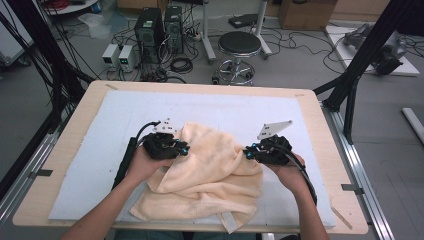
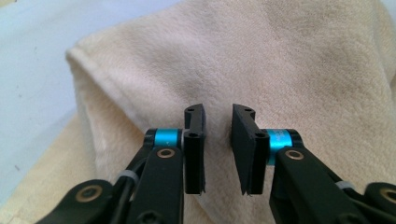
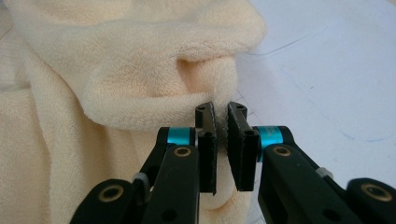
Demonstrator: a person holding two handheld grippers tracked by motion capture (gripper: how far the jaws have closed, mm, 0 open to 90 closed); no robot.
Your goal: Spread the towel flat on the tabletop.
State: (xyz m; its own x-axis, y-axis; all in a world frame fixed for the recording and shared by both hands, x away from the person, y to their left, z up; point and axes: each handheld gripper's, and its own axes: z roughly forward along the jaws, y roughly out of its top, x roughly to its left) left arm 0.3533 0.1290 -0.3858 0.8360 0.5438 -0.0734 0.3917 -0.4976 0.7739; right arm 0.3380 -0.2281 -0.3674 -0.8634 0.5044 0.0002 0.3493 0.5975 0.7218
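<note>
Right gripper (image 3: pixel 221 140) view: jaws clenched on a towel (image 1: pixel 210 165) fold; left gripper (image 2: pixel 218 149) view: jaws apart, unclamped, towel lying behind them.

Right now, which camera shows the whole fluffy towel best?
The high view: the whole cream towel lies rumpled on the pale mat, between the left gripper and the right gripper. The left gripper view gives only a close fold, and the right gripper view a bunched edge pinched between that gripper's jaws.
</note>
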